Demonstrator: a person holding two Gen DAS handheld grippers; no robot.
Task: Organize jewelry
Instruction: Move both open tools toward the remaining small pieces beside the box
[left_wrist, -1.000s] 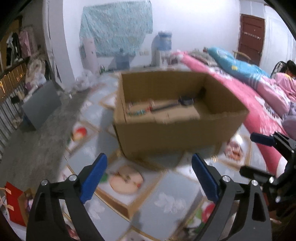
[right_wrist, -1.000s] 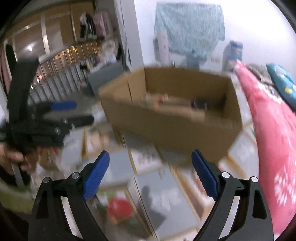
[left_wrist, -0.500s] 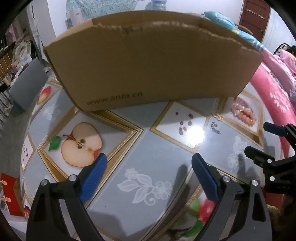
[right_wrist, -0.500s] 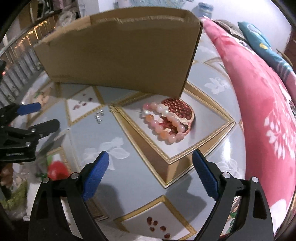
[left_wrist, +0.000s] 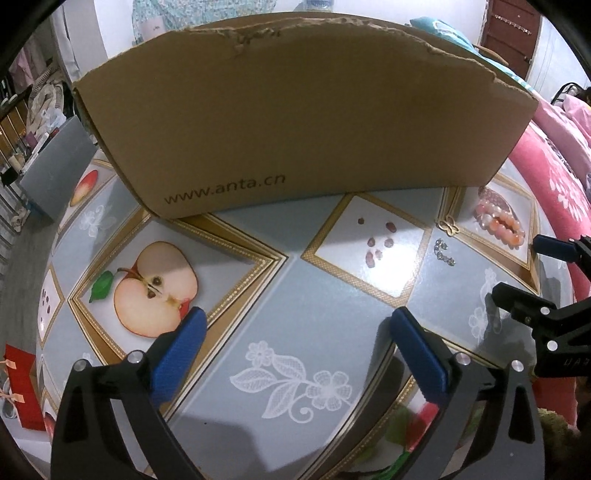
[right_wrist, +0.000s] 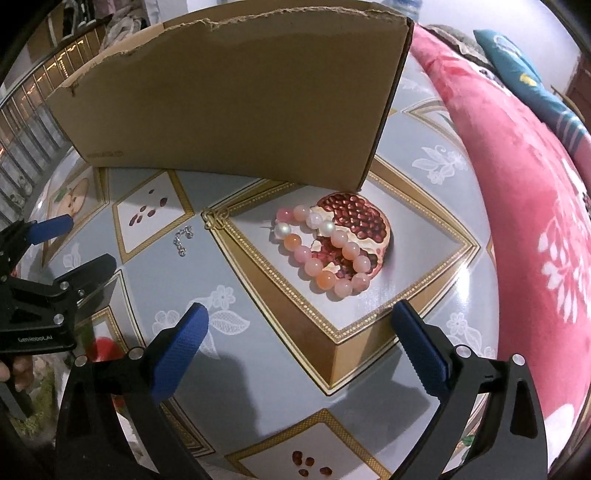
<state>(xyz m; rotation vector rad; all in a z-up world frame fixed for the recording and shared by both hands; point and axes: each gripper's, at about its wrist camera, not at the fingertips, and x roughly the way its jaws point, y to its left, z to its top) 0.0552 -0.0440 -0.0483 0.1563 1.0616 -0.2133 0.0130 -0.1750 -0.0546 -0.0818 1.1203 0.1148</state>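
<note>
I note both my left gripper (left_wrist: 295, 343) and right gripper (right_wrist: 299, 339) have just opened wide, empty; the bead bracelet (right_wrist: 325, 251) risks rolling from a careless pinch.

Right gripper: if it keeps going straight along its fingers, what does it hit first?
Probably the bead bracelet lying on the tablecloth; the right gripper is open and empty.

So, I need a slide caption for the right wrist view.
Open right tool above a pink bead bracelet lying on the patterned table beside a cardboard box.
</note>
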